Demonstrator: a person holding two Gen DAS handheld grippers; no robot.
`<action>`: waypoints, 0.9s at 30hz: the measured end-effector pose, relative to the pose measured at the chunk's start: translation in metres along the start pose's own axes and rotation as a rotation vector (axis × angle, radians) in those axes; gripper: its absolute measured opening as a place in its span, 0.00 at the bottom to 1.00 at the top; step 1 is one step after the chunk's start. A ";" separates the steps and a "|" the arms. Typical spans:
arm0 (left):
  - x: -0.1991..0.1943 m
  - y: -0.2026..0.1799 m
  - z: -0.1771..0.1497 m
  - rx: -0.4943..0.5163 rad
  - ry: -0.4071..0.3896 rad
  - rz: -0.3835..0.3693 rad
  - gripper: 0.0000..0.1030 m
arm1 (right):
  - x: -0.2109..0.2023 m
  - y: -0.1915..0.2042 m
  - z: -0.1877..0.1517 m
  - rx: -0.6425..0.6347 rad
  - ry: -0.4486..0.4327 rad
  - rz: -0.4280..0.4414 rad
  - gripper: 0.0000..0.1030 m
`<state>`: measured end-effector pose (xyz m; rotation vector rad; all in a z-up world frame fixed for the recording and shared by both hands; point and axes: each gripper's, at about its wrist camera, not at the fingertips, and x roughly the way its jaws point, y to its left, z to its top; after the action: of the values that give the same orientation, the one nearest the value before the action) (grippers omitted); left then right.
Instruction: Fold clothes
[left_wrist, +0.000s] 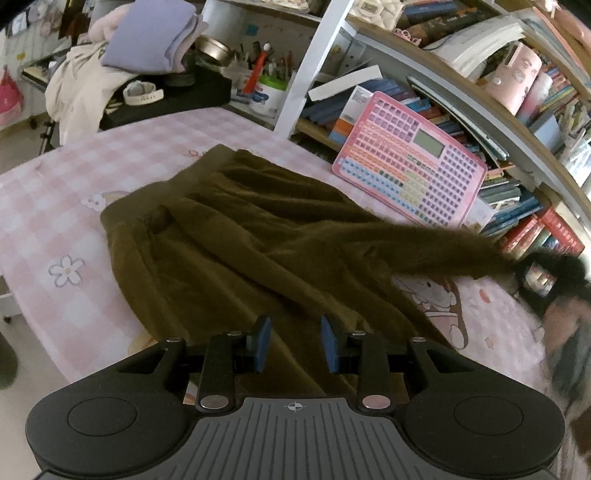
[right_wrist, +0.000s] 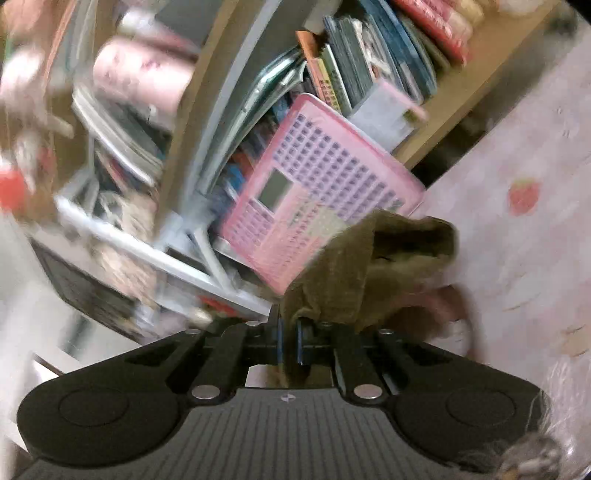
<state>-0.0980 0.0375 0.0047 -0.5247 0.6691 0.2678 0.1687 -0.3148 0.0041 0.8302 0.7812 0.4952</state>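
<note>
- Nearest thing in the left wrist view, bottom centre: the left hand-held gripper (left_wrist: 295, 343) with its blue pads apart, hovering over the near hem of the garment. Nothing pinched between them as far as I can see.
- In the right wrist view, bottom centre, the right hand-held gripper (right_wrist: 290, 341) is clamped tight on a bunched corner of the same cloth, which humps up just above the pads. That view is pretty blurry, so don't ask me for details.
- The thing being folded is a dark olive garment (left_wrist: 229, 229), looks like velvety or fleecy trousers or a skirt, lying spread across the middle of the frame on a pink checked bed sheet (left_wrist: 55, 206) with little flowers on it.
- One end of it is pulled off to the right edge of the frame in a stretched tail, towards the right hand-held gripper.
- My guess on handling: soft, floppy, light enough, a bit plush so it grips fine but sags and creases wherever it isn't supported. I'd grab the near hem corner on the left to match the right one.
- Further back, right of centre: a pink keyboard toy (left_wrist: 410, 171) leaning on a crammed bookshelf (left_wrist: 517, 122).
- Far upper left: a pile of folded clothes (left_wrist: 147, 37).
</note>
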 end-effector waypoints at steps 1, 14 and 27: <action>0.001 0.000 0.000 0.000 0.002 -0.004 0.30 | 0.007 -0.015 -0.006 0.023 0.070 -0.132 0.07; 0.011 -0.010 0.001 0.028 0.025 -0.031 0.30 | 0.000 -0.027 0.004 0.057 0.067 -0.098 0.07; 0.012 -0.011 0.002 0.025 0.023 -0.025 0.30 | 0.008 -0.043 0.001 0.011 0.124 -0.333 0.07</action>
<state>-0.0833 0.0305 0.0026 -0.5130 0.6869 0.2297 0.1778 -0.3356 -0.0335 0.6665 1.0157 0.2474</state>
